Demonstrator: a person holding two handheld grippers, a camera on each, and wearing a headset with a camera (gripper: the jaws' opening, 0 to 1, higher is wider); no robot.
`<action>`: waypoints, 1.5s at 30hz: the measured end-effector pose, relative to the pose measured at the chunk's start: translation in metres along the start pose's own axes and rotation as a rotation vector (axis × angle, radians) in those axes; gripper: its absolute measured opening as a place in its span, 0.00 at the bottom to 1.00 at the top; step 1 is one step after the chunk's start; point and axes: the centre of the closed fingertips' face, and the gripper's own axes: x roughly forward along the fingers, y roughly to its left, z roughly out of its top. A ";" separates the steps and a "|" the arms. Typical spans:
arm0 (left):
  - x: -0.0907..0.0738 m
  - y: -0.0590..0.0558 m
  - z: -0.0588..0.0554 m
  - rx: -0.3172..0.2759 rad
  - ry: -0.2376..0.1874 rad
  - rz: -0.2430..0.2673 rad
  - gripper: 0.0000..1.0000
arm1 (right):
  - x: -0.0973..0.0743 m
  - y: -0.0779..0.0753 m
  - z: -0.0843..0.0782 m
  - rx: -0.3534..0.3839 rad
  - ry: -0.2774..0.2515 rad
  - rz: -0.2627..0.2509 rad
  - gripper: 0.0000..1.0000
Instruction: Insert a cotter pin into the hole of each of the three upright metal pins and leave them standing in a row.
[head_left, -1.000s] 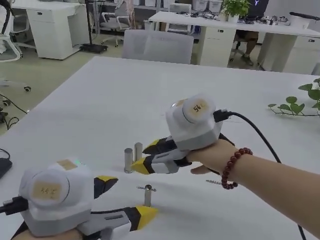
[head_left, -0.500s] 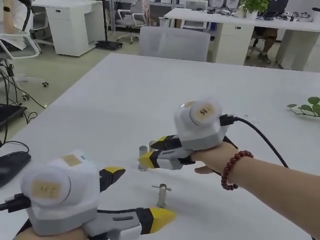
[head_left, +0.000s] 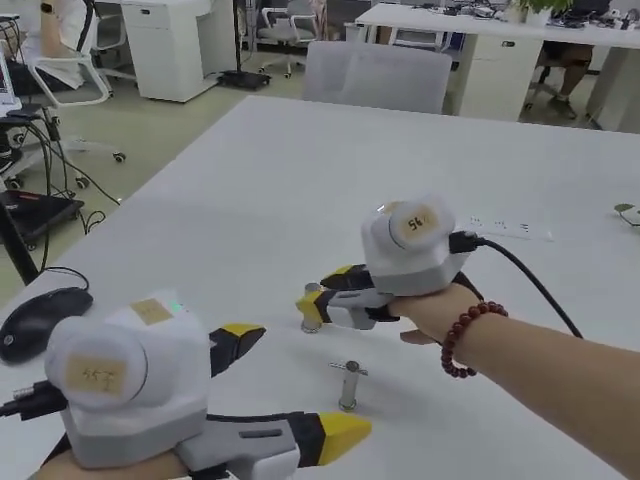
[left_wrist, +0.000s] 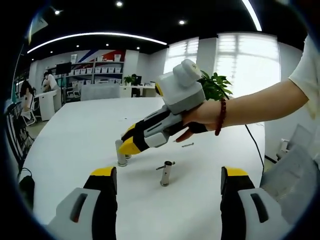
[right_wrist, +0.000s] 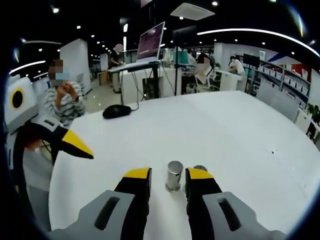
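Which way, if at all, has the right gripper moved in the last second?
Yes. Against the cottered post, the right gripper has slid left and away, up to the bare posts; one stands between its jaws.

My right tongs (right_wrist: 168, 176) hide most of one short grey metal pin (right_wrist: 199, 167); the tiny sliver (left_wrist: 187, 145) on the white desk (left_wrist: 75, 145) is perhaps a cotter pin.

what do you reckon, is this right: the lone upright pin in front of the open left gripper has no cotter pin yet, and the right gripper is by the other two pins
Not quite: the lone upright pin already has a cotter pin through it, clear in the left gripper view. The left gripper is open and the right gripper is by the other two pins.
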 end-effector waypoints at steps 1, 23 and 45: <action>-0.001 0.000 -0.001 0.003 0.003 0.001 0.85 | 0.002 0.001 -0.001 -0.001 0.002 0.000 0.28; -0.004 0.002 -0.011 -0.003 0.028 0.009 0.79 | 0.018 -0.009 -0.005 0.019 0.012 -0.077 0.15; -0.004 0.000 -0.010 -0.004 0.026 0.019 0.77 | -0.003 -0.006 0.001 0.053 -0.008 -0.081 0.13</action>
